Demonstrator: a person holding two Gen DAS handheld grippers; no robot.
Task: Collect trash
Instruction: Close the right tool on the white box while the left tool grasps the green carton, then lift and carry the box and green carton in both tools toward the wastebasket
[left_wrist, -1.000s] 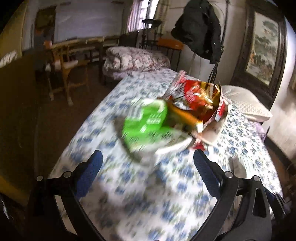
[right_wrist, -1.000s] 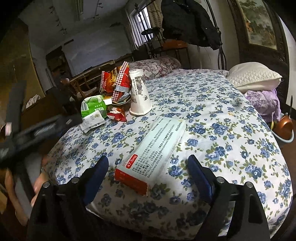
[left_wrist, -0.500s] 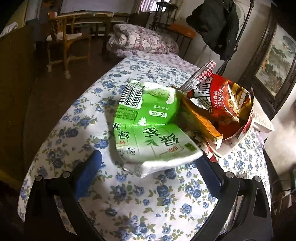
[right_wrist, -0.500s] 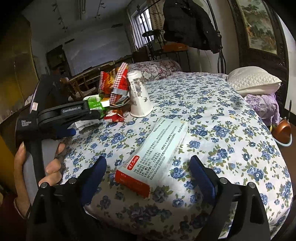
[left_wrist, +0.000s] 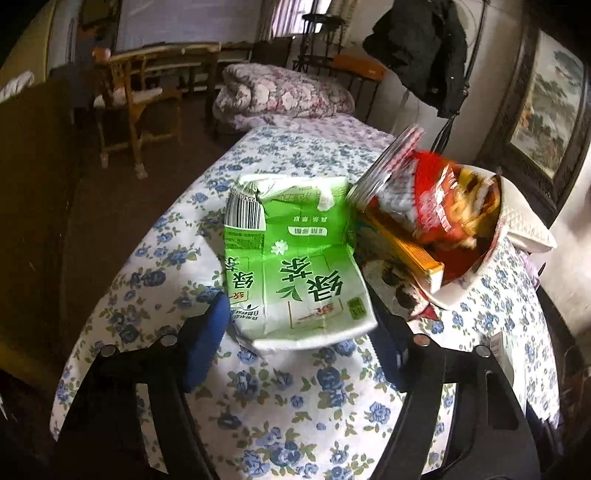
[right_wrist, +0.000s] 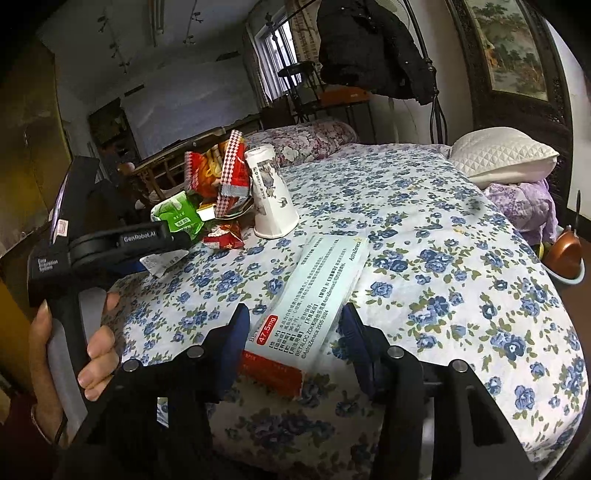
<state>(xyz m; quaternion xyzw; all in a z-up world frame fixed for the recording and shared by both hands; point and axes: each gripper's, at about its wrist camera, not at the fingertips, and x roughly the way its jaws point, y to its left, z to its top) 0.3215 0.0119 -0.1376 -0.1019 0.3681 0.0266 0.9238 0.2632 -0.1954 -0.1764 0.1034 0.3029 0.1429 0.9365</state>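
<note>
A flattened green tea carton (left_wrist: 291, 266) lies on the flowered bedsheet (left_wrist: 280, 406). My left gripper (left_wrist: 297, 314) has the carton's near end between its blue pads; the jaws are closing and stand right at the carton's sides. A red snack bag (left_wrist: 436, 199) and a yellow box (left_wrist: 406, 251) lean against the carton's right side. A long white medicine box (right_wrist: 317, 291) with a red end lies between the pads of my right gripper (right_wrist: 295, 317), whose jaws are closing close to its sides. The left gripper (right_wrist: 147, 236) also appears in the right wrist view, held by a hand (right_wrist: 96, 350).
An upturned paper cup (right_wrist: 269, 195), a small red wrapper (right_wrist: 223, 238) and a white wrapper (right_wrist: 162, 262) lie near the carton. A white pillow (right_wrist: 502, 155) sits at the bed's far right, a folded quilt (left_wrist: 284, 92) beyond. A wooden chair (left_wrist: 125, 99) stands on the floor at left.
Both pairs of jaws have narrowed: the left around the green carton, the right around the medicine box. The left gripper came closer to the carton; the right stayed put.
</note>
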